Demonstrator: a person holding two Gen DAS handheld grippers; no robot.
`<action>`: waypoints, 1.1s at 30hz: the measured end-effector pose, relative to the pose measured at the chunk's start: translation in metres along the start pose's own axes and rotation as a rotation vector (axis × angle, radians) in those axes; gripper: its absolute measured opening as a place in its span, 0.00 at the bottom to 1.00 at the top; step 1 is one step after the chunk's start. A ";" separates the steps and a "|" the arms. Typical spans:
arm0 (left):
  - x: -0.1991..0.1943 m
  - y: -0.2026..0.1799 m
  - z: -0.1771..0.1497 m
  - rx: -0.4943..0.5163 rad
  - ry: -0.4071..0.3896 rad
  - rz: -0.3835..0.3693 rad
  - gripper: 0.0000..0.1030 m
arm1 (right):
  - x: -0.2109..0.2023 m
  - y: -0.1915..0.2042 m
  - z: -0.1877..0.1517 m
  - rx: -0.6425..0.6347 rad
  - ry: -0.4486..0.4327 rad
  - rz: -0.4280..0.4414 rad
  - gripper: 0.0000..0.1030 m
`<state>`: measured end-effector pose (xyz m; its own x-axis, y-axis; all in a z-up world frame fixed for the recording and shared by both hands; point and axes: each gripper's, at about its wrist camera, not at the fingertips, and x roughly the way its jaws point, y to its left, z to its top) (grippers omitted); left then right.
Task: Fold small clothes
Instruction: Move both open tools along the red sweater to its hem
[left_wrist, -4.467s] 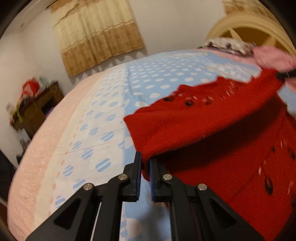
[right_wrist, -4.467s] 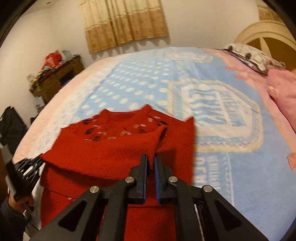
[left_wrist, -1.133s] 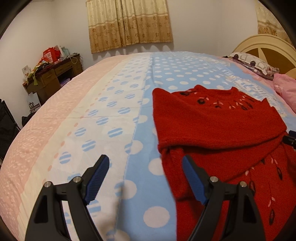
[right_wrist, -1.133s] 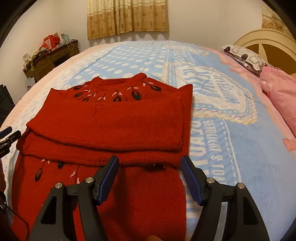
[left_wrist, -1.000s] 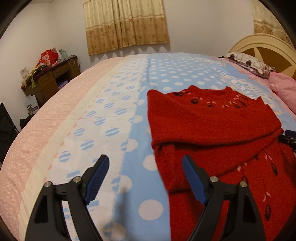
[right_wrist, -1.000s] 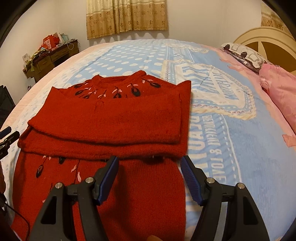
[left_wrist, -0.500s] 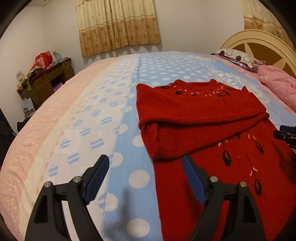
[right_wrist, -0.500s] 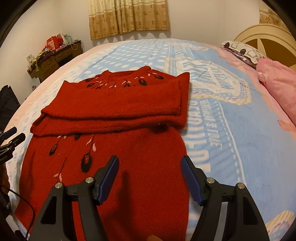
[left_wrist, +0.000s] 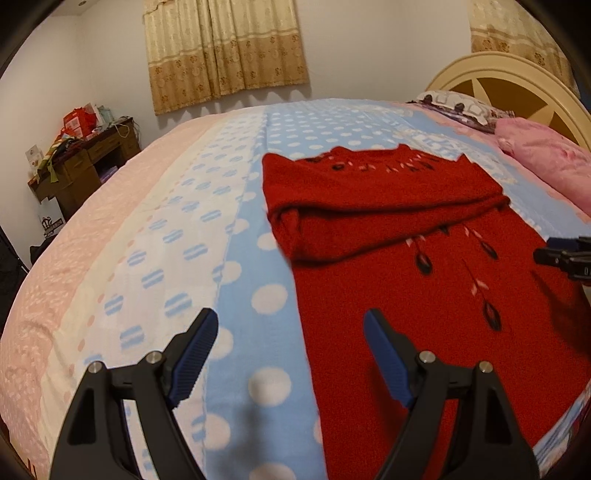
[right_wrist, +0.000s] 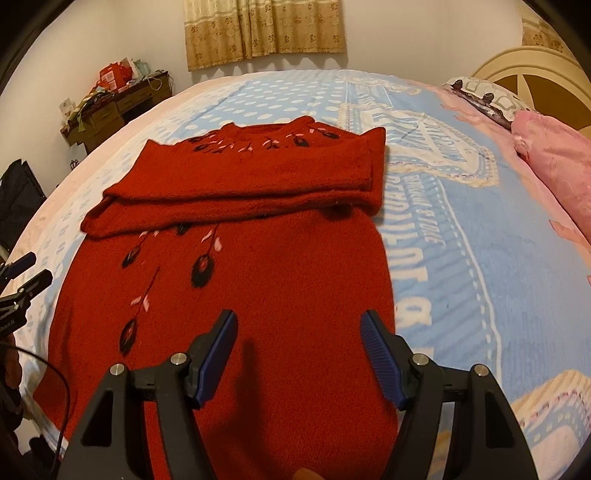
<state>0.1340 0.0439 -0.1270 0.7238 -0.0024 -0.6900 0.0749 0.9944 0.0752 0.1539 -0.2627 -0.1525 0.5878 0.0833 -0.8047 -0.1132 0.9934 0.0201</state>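
A red knitted sweater (left_wrist: 424, 266) with dark leaf embroidery lies flat on the bed, collar away from me. Both sleeves (right_wrist: 251, 184) are folded across its chest in a band. My left gripper (left_wrist: 290, 334) is open and empty, above the sweater's left edge near the hem. My right gripper (right_wrist: 297, 334) is open and empty, above the sweater's lower right part (right_wrist: 295, 288). The right gripper's tips show at the right edge of the left wrist view (left_wrist: 565, 254). The left gripper's tips show at the left edge of the right wrist view (right_wrist: 22, 277).
The bed has a blue, white and pink dotted blanket (left_wrist: 166, 258) with a printed emblem (right_wrist: 436, 147). A pink pillow (right_wrist: 554, 162) and a patterned pillow (left_wrist: 458, 107) lie by the headboard (left_wrist: 517, 85). A cluttered wooden desk (left_wrist: 81, 155) stands by the wall.
Both grippers let go of the folded sleeves and opened. They have drawn back toward the sweater's hem, so more of its lower body is in view.
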 end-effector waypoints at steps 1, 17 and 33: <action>-0.002 -0.001 -0.002 0.003 0.002 -0.002 0.81 | -0.002 0.002 -0.003 -0.007 0.003 -0.001 0.68; -0.034 0.000 -0.049 0.016 0.046 -0.038 0.81 | -0.050 0.001 -0.055 -0.018 0.011 -0.015 0.68; -0.028 -0.012 -0.084 -0.022 0.192 -0.173 0.81 | -0.085 -0.019 -0.107 0.033 0.023 -0.056 0.68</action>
<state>0.0550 0.0404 -0.1686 0.5580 -0.1545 -0.8153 0.1695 0.9830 -0.0703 0.0200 -0.2968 -0.1480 0.5736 0.0264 -0.8187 -0.0544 0.9985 -0.0058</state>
